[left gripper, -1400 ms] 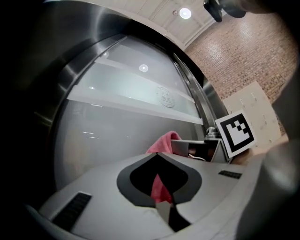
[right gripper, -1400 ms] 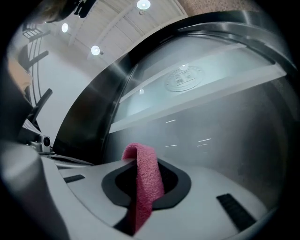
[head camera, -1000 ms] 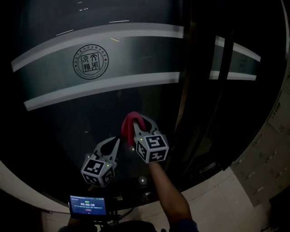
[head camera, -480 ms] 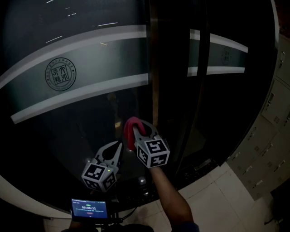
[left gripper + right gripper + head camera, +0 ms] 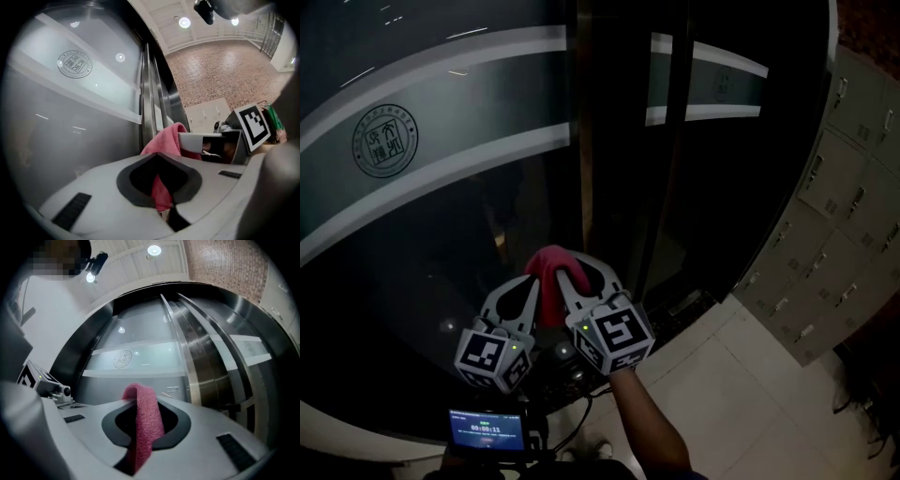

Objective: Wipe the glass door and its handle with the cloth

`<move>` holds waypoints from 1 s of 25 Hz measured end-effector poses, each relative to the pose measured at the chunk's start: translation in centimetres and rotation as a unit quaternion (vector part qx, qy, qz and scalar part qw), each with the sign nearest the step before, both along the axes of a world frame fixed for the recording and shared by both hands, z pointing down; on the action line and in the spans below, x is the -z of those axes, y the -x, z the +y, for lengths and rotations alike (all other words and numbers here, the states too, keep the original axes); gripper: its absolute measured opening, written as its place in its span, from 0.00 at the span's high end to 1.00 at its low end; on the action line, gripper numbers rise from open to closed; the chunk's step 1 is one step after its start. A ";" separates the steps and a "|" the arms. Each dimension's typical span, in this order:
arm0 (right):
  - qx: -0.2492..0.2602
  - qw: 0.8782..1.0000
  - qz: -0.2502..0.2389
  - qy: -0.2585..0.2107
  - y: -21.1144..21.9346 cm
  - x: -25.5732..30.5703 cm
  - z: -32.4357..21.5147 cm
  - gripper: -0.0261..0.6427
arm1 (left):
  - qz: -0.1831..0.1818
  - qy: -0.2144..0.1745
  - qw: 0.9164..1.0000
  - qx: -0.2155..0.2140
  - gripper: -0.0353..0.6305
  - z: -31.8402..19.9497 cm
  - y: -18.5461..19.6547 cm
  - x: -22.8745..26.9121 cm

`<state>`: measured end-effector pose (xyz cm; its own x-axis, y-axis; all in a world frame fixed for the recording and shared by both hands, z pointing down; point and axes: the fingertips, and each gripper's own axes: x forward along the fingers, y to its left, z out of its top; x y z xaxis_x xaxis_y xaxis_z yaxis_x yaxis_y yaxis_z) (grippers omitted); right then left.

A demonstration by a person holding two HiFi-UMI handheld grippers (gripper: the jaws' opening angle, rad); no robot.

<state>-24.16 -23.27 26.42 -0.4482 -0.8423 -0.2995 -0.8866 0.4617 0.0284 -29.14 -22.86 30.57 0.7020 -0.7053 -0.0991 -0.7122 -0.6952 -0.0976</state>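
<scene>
Since a second ago the left gripper (image 5: 525, 286) has closed in on the right gripper (image 5: 577, 270). The seal (image 5: 384, 141) has slid left and lockers (image 5: 834, 206) have come in at right.

Nearest, a lit screen (image 5: 485, 428) sits at the bottom edge, its print too small to read. A forearm (image 5: 642, 422) runs up to the right gripper; the left hand is cut off.

Right jaws are clamped on the cloth (image 5: 147, 423). It is a red, nubbly strip whose long axis runs along the jaws, rising from their seam and folding over the tips toward the door (image 5: 441, 216).

Left jaws meet at the tips, and red shows in the hollow between them. Whether they pinch it cannot be told.

From the head view the cloth (image 5: 551, 281) stands upright as a rounded hump just beside the left jaws. It is low against the dark glass, left of a pale metal strip (image 5: 584, 122). Contact with the glass cannot be made out.

Farther right a dark bar (image 5: 670, 141) stands upright. Which of these is the handle is unclear.
</scene>
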 end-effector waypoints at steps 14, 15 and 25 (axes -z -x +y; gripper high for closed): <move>-0.052 0.998 -0.010 -0.015 -22.7 -0.8 6.1 0.91 | 0.015 -0.008 0.999 -0.035 0.93 3.9 -22.2 -1.0; -0.042 0.999 -0.002 -0.010 -24.5 -0.9 6.2 0.91 | 0.020 -0.005 0.999 -0.030 0.93 4.1 -24.3 -1.0; 0.043 0.998 0.037 -0.018 -36.9 3.1 2.2 0.91 | 0.026 -0.003 0.999 0.018 0.93 1.2 -37.9 3.9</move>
<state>12.70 -21.04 23.35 -0.5397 -0.7896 -0.2920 -0.8390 0.5331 0.1092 8.76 -21.69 26.65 0.6694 -0.7297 -0.1391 -0.7414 -0.6681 -0.0630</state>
